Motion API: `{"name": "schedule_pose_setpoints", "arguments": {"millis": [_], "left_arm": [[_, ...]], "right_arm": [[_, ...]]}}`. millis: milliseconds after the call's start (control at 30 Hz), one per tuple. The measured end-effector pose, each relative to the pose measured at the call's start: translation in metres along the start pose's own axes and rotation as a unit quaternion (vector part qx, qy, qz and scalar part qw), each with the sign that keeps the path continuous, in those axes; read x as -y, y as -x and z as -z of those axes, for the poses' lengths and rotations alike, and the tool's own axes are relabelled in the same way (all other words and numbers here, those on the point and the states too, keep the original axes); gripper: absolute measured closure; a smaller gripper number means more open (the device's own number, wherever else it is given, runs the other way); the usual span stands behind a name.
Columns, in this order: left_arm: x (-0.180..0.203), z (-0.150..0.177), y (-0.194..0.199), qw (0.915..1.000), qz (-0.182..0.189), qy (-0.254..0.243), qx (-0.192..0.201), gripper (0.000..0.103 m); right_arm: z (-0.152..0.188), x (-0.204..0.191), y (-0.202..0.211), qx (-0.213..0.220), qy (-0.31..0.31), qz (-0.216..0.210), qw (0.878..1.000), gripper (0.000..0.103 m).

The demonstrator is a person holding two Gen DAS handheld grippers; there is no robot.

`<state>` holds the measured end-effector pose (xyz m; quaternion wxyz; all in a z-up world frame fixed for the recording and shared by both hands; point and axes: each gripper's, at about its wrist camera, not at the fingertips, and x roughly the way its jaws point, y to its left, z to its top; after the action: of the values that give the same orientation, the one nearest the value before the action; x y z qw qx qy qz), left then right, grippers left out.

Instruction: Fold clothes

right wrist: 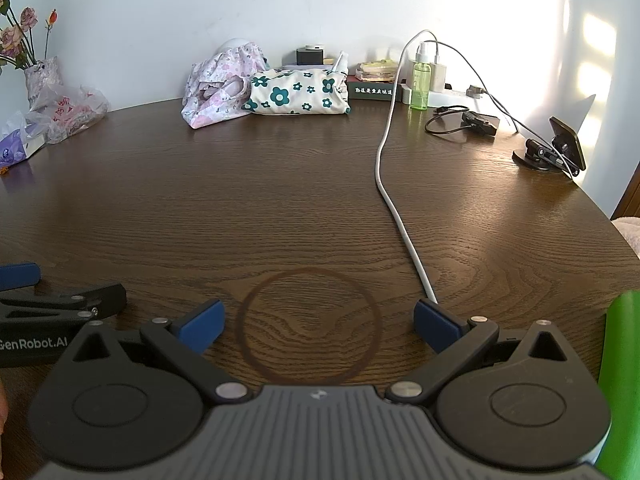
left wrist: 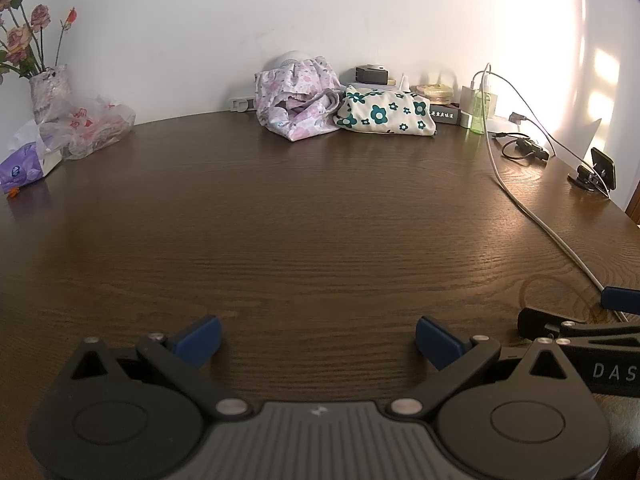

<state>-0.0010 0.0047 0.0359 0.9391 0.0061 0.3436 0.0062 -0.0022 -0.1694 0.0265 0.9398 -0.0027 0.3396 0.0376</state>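
We hold the left gripper and right gripper spread wide and empty over bare table. Folding seems unstarted: the pink floral garment and green-flowered garment wait at twelve o'clock. Next, probably a long reach forward.

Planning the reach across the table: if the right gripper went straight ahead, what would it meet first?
Bare tabletop first; the right gripper then likely reaches the green-flowered folded cloth at the wall, though depth is unclear.
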Motion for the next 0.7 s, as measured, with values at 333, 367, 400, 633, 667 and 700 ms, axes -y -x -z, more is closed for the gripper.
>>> {"name": "schedule_pose_setpoints", "arguments": {"millis": [333, 367, 400, 633, 667, 700], "left_arm": [[0.0004, 0.0007, 0.0013, 1.0000, 0.000, 0.000, 0.000, 0.000], [0.0005, 0.0007, 0.0013, 1.0000, 0.000, 0.001, 0.000, 0.000], [0.0005, 0.0007, 0.0013, 1.0000, 0.000, 0.001, 0.000, 0.000], [0.0010, 0.0010, 0.0014, 1.0000, 0.000, 0.001, 0.000, 0.000], [0.0009, 0.0010, 0.0013, 1.0000, 0.000, 0.001, 0.000, 0.000], [0.0008, 0.0009, 0.0013, 1.0000, 0.000, 0.001, 0.000, 0.000]], "right_arm": [[0.0005, 0.0005, 0.0009, 0.000, -0.002, 0.000, 1.000, 0.001], [0.0005, 0.0005, 0.0009, 0.000, -0.002, 0.000, 1.000, 0.001], [0.0004, 0.0006, 0.0009, 0.000, -0.002, 0.000, 1.000, 0.001], [0.0005, 0.0007, 0.0011, 0.000, -0.002, 0.000, 1.000, 0.001], [0.0005, 0.0007, 0.0011, 0.000, -0.002, 0.000, 1.000, 0.001], [0.0005, 0.0008, 0.0010, 0.000, -0.002, 0.000, 1.000, 0.001]]}}
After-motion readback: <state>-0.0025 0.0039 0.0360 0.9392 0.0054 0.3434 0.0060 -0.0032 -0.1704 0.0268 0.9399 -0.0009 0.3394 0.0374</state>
